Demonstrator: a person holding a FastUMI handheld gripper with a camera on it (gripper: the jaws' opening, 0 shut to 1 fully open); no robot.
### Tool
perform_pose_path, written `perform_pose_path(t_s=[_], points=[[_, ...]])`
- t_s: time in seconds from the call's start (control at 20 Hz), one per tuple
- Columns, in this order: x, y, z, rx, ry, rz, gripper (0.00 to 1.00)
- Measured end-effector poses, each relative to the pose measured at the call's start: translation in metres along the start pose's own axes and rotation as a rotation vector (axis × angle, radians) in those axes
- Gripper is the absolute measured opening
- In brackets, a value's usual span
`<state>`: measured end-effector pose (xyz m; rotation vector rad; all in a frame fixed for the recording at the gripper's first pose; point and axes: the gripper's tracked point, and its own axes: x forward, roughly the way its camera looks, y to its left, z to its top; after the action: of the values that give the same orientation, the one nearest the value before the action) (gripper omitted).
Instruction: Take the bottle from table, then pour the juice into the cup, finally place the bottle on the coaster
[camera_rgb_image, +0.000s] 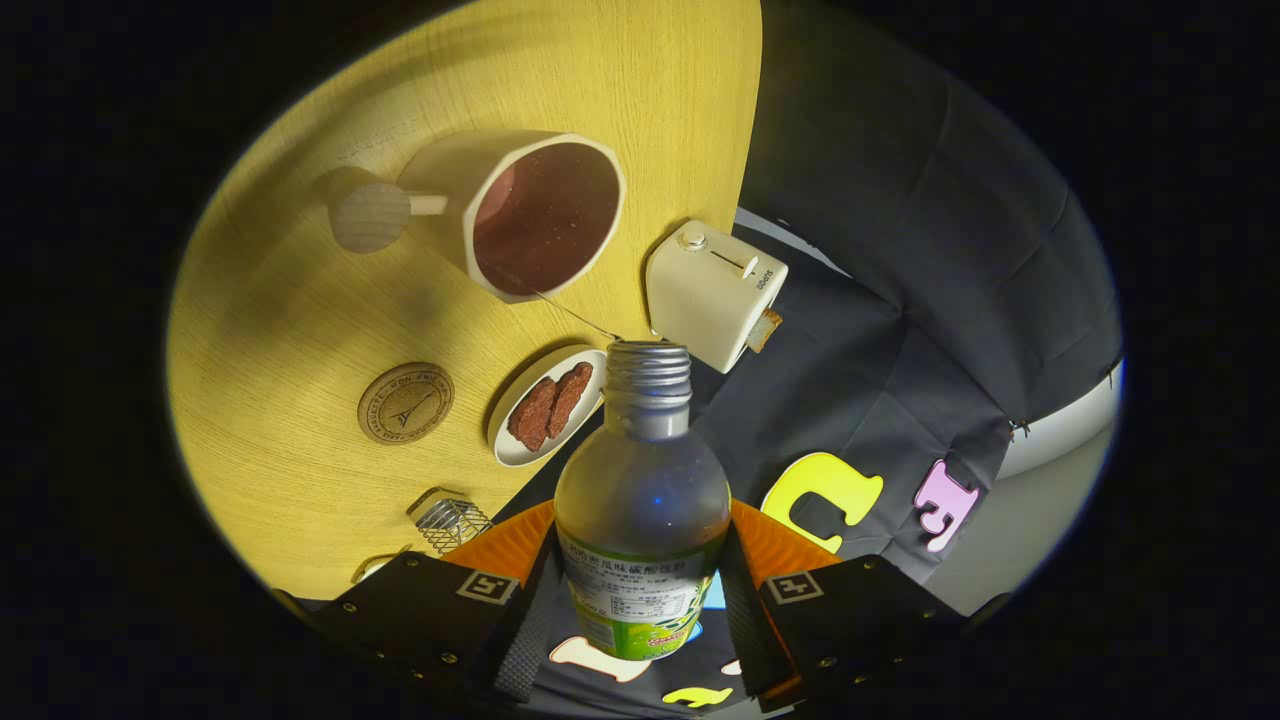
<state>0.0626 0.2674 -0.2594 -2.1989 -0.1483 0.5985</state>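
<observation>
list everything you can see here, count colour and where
bottle: 1, clear with green label, silver neck, tilted toward the cup, between the fingers
cup: 1, cream with wooden knob handle, beyond the bottle's mouth
coaster: 1, round brown, beside the plate
plate: 1, white, two brown slices on it, before the cup
toaster: 1, cream, at the table's edge
wire holder: 1, metal, near the fingers
table: 1, yellow wood
gripper: 1, black and orange, shut on bottle
</observation>
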Motion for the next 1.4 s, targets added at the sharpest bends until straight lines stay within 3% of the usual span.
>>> perform_pose_path(t_s=[1.4], points=[[-0.002,0.015,0.011,0.088,-0.038,0.021,0.75]])
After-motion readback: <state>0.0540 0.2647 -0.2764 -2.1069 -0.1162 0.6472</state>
